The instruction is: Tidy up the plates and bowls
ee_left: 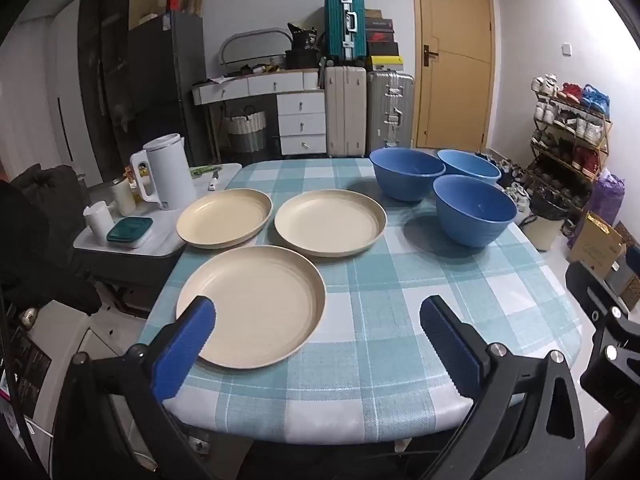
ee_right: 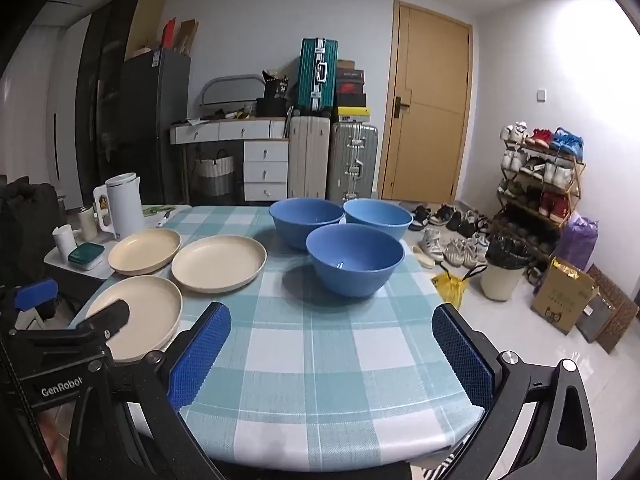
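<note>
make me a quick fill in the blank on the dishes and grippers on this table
1. The table holds three cream plates and ____ blue bowls.
2. Both the left hand-held gripper and the right hand-held gripper stand ____, holding nothing.
3. The tablecloth has a ____ pattern.

Missing words: three; open; checked

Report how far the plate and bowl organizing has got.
Nothing looks done: three cream plates lie apart and three blue bowls stand unstacked. Nothing is in hand; the left gripper and right gripper are open and empty. All stacking remains.
</note>
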The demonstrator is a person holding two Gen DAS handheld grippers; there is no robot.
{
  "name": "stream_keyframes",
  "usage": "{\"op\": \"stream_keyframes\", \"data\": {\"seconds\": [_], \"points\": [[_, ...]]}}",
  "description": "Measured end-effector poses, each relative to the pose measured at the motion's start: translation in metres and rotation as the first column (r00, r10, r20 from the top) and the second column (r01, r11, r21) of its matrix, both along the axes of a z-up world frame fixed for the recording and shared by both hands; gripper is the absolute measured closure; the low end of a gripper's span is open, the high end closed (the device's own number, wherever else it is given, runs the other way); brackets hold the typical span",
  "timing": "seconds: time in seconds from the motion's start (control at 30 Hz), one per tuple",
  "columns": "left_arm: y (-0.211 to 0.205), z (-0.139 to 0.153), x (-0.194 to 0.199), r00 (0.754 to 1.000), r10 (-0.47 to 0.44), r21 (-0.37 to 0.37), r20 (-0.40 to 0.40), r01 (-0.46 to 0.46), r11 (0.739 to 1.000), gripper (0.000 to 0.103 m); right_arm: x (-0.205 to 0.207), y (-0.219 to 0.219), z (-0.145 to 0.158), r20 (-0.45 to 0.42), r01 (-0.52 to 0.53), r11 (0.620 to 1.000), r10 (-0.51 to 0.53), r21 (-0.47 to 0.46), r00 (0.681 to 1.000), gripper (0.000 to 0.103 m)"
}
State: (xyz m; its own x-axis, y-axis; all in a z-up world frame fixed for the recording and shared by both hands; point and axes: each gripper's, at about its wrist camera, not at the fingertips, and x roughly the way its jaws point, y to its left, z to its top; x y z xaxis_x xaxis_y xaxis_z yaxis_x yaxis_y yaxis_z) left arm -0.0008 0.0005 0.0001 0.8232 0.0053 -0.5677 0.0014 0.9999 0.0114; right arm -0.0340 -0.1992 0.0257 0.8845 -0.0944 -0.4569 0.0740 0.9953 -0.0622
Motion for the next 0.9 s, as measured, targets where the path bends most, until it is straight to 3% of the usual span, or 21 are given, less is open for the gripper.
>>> {"op": "stream_keyframes", "data": {"seconds": [0.13, 0.3, 0.53, 0.63, 0.8, 0.9], "points": [[-0.002, 0.005, -0.006, 0.998, 0.018, 0.011, 0.061, -0.019, 1.000, 0.000, 0.001, -0.002, -0.002, -0.004, -0.002, 1.000, 0.002, 0.020, 1.000, 0.000], [0.005, 0.000, 0.008, 0.999, -0.024, -0.029, -0.031, 0.023, 0.999, 0.000, 0.001, -0.004, -0.004, -0.005, -0.035, 0.997, 0.035, 0.068, 0.999, 0.000], [0.003, -0.004, -0.002, 0.998, -0.044, -0.008, -0.048, 0.044, 0.999, 0.001, 0.002, -0.005, -0.007, -0.018, -0.040, 0.994, 0.042, 0.097, 0.999, 0.000], [0.005, -0.002, -0.003, 0.993, -0.082, -0.050, -0.082, 0.078, 0.996, 0.001, 0.003, -0.005, -0.008, -0.024, -0.055, 0.991, 0.059, 0.122, 0.998, 0.000], [0.001, -0.005, -0.005, 0.994, -0.103, -0.030, -0.024, 0.102, 0.994, 0.001, 0.001, -0.003, -0.007, -0.014, -0.061, 0.991, 0.063, 0.120, 0.998, 0.000], [0.003, -0.004, -0.006, 0.999, -0.041, -0.019, 0.027, 0.041, 0.999, 0.001, 0.000, -0.005, -0.006, -0.019, -0.076, 0.986, 0.080, 0.151, 0.997, 0.000]]}}
